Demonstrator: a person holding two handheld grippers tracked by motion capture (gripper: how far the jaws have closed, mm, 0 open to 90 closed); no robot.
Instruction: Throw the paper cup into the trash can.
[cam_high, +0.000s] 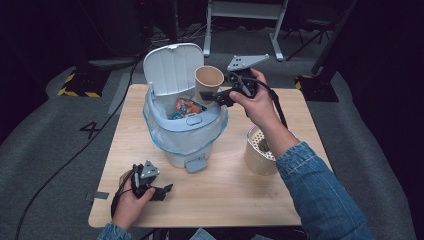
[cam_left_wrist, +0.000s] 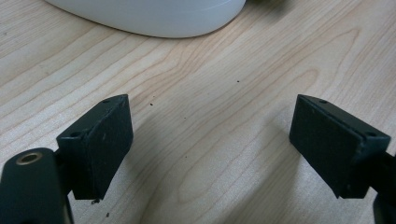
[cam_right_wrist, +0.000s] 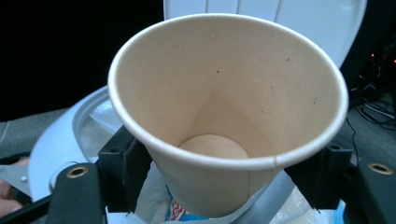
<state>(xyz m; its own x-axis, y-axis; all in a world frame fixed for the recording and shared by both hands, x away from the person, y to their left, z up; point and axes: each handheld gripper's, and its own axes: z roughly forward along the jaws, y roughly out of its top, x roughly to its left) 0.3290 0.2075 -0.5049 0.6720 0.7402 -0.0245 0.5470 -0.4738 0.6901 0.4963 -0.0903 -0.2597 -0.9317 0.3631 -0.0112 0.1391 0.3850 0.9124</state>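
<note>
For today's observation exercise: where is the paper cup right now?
In the high view the paper cup is held upright in the right gripper, above the open bin's right rim, just beside its raised lid.

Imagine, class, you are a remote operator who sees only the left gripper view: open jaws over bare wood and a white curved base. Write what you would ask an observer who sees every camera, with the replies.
Operator: What is that white base?
Observer: A pedal bin, lid up, lined with a blue bag.
Operator: What is the right gripper doing?
Observer: The right gripper is shut on a paper cup, held above the bin's opening.
Operator: Anything in the cup?
Observer: It looks empty apart from a few dark specks on its wall.
Operator: What else is on the table?
Observer: A cream perforated container near the right forearm.
</note>
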